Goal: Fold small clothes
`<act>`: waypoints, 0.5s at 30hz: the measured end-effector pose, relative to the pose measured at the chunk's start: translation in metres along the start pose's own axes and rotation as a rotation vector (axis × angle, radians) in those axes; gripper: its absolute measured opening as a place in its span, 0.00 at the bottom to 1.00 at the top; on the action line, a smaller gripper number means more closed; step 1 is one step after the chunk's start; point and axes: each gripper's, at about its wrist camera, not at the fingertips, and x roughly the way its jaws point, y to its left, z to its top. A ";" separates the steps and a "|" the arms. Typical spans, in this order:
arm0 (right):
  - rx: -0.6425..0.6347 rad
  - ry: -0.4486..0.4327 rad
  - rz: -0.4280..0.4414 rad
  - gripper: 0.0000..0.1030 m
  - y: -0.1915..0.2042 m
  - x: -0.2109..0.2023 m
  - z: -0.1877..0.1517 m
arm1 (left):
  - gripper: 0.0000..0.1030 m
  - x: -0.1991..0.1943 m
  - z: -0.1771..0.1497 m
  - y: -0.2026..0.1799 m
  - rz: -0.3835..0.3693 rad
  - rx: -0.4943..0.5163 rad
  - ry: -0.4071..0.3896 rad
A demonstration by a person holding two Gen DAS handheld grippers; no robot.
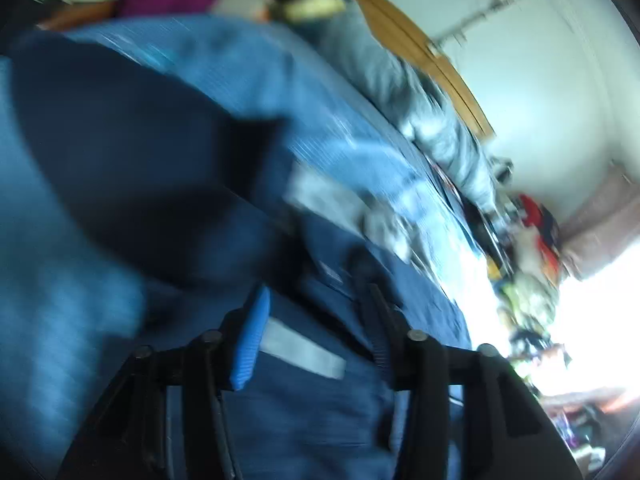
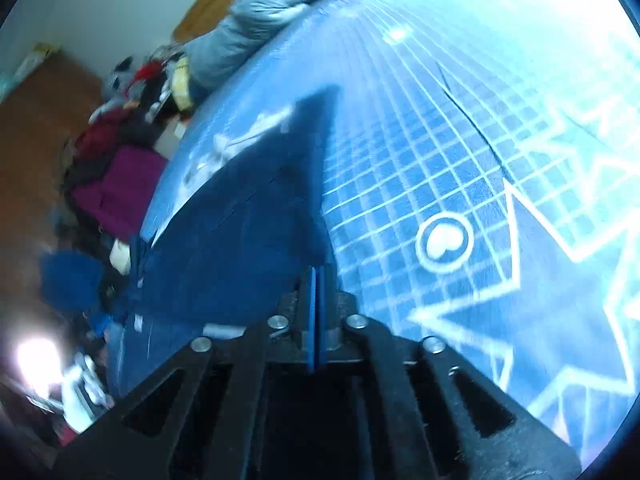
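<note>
Right tongs (image 2: 316, 312) pinch dark-blue garment (image 2: 240, 240) edge.

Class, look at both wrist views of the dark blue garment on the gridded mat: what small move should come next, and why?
Probably close the left gripper on the dark blue garment. Its fingers stand apart with the cloth between them, while the right gripper seems already shut on an edge of that garment above the gridded mat. Both views are blurred, so this is tentative.

Both views motion-blurred, left wrist worse. Blown-out white glare at left view's right edge and right view's lower left. Blue cast. Fisheye bending, dark vignette corners.
</note>
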 end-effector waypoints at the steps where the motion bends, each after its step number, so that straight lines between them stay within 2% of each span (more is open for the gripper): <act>1: -0.026 -0.005 0.010 0.19 0.009 -0.009 -0.007 | 0.59 -0.013 0.007 0.016 0.025 -0.017 -0.023; 3: -0.080 -0.002 0.023 0.50 0.029 -0.022 -0.025 | 0.59 -0.039 0.018 0.058 0.079 -0.092 -0.067; 5: -0.120 0.029 0.037 0.62 0.047 -0.025 -0.039 | 0.59 -0.063 0.027 0.102 0.125 -0.174 -0.110; 7: -0.183 0.081 0.028 0.67 0.068 -0.016 -0.054 | 0.59 -0.077 0.034 0.134 0.162 -0.228 -0.132; 10: -0.250 0.142 -0.035 0.69 0.086 0.005 -0.068 | 0.59 -0.083 0.048 0.167 0.165 -0.276 -0.148; 13: -0.313 0.137 -0.113 0.76 0.090 0.019 -0.080 | 0.59 -0.077 0.068 0.183 0.154 -0.291 -0.159; 15: -0.345 0.139 -0.129 0.87 0.094 0.027 -0.081 | 0.60 -0.070 0.085 0.190 0.156 -0.284 -0.160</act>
